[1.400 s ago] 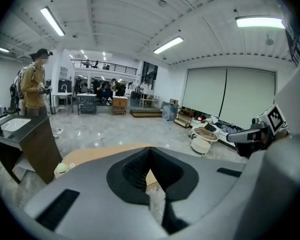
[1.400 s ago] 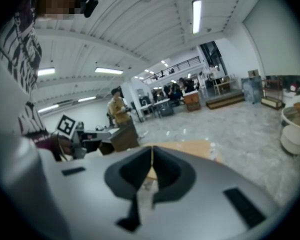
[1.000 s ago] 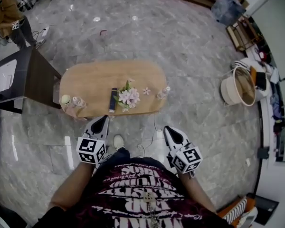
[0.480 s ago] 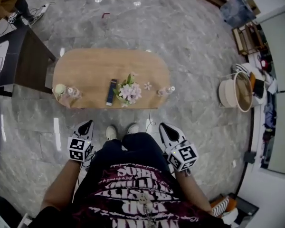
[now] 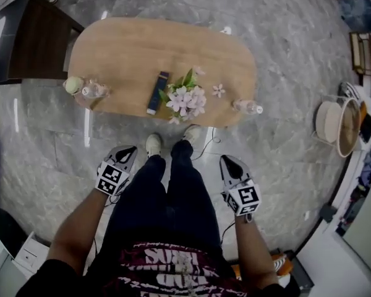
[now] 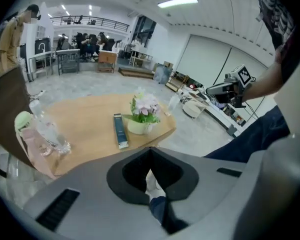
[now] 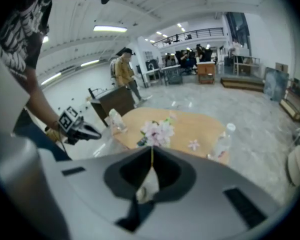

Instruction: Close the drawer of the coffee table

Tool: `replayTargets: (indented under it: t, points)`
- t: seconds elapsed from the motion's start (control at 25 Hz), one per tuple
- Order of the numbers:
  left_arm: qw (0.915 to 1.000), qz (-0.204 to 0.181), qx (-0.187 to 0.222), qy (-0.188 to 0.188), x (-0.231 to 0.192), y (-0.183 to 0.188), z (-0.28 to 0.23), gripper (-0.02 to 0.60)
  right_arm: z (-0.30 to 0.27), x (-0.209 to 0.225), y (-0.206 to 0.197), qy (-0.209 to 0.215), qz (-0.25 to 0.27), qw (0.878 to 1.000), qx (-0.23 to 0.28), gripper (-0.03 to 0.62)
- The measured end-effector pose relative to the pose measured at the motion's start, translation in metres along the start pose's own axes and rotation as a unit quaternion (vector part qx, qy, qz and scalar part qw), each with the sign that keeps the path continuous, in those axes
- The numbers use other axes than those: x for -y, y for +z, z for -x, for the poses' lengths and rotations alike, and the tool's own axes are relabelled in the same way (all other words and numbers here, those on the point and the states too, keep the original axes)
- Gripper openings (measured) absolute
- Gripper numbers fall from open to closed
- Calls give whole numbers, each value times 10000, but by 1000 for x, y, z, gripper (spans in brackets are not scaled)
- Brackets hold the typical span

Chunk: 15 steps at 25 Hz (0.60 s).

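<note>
Forearms reach down on either side of the person's dark trouser legs, both bare and angled forward toward the coffee table (image 5: 136, 48). The left gripper (image 5: 130, 150) hangs outside the left knee and the right gripper (image 5: 226, 160) outside the right knee. Each points forward and down at the marble floor short of the table's near edge, with its marker cube toward the person. Neither touches the table. In each gripper's own view the jaws are pressed together with nothing between them; only a white shoe (image 5: 153, 144) and a trouser leg show behind the tips.

The table stands just ahead of the shoes, its long side facing the person. On it, close to that near edge, sit a pot of pale flowers (image 5: 185, 98), a slim dark box (image 5: 156, 93) just left of the pot, a clear bottle (image 5: 247, 107) lying toward the table's right end, and another clear bottle (image 5: 89, 91) at its left end. A dark cabinet (image 5: 37, 39) adjoins the table's left end. The drawer itself I cannot pick out with certainty in any view.

A second ago the grippers were held higher, in front of the torso, their tips near the table's near edge. Now both are lower, beside the legs, and the table fills more of the head view.
</note>
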<state>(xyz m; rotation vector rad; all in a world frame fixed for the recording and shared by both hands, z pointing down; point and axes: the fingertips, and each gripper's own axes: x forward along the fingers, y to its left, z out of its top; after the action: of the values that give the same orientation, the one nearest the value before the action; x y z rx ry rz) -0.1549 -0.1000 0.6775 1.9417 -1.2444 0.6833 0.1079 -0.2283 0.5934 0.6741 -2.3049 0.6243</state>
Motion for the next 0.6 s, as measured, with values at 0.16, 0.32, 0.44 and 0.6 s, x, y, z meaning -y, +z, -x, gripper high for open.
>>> replayTargets:
  t: [0.16, 0.32, 0.44, 0.6]
  points:
    - [9983, -195, -536, -80, -6, -54, -72, 20, -49, 44, -85, 145, 488, 9967, -625, 35]
    - [9952, -185, -952, 158, -29, -106, -134, 23, -94, 82, -160, 290, 1016, 9869, -1223, 37]
    - [9933, -5, -1104, 347, -50, -125, -176, 134, -125, 124, -205, 219, 1318, 9790, -1537, 38]
    - [9895, -68, -1283, 659, -71, -142, -222, 238, -154, 191, -250, -25, 1706, 9662, -1934, 209]
